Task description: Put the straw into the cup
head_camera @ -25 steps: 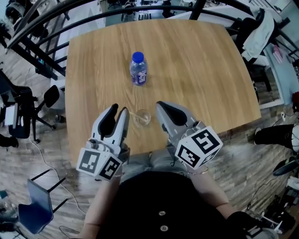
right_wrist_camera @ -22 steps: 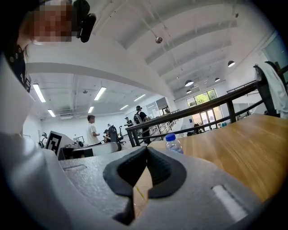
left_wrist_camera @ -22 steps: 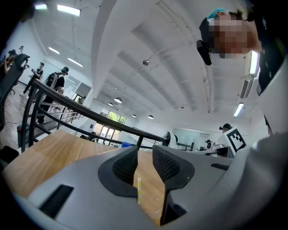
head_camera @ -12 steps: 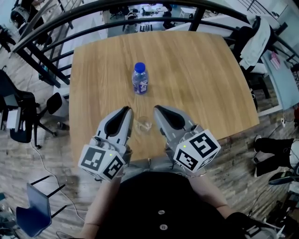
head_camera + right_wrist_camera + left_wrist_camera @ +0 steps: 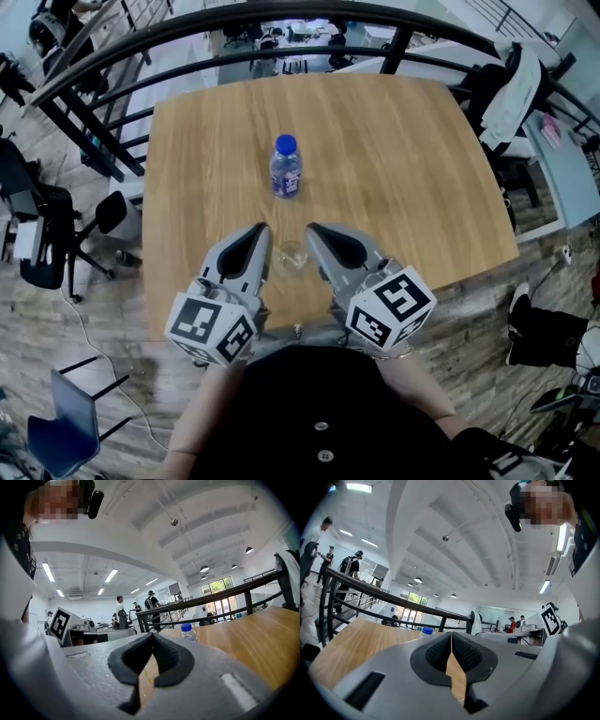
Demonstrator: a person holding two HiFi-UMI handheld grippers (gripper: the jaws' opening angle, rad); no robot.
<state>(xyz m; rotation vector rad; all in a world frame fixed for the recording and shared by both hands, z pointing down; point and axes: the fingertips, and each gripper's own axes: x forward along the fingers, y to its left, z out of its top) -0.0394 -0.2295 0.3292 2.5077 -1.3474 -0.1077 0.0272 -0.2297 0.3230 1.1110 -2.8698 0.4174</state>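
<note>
The cup (image 5: 292, 253) stood on the table (image 5: 403, 169) between the 2 grippers. The left gripper (image 5: 263, 229) had just closed its jaws tip to tip on nothing visible; the right gripper (image 5: 310, 228) was likewise closed, empty. The straw could not be made out.

water bottle (image 5: 285, 169): blue cap, standing upright mid-surface | surface (image 5: 394, 159): light wood, rounded corners | railing (image 5: 187, 23): dark, curving past the far edge | white jacket (image 5: 511, 80): slung over a chair, right | office chair (image 5: 37, 244): black, off left
</note>
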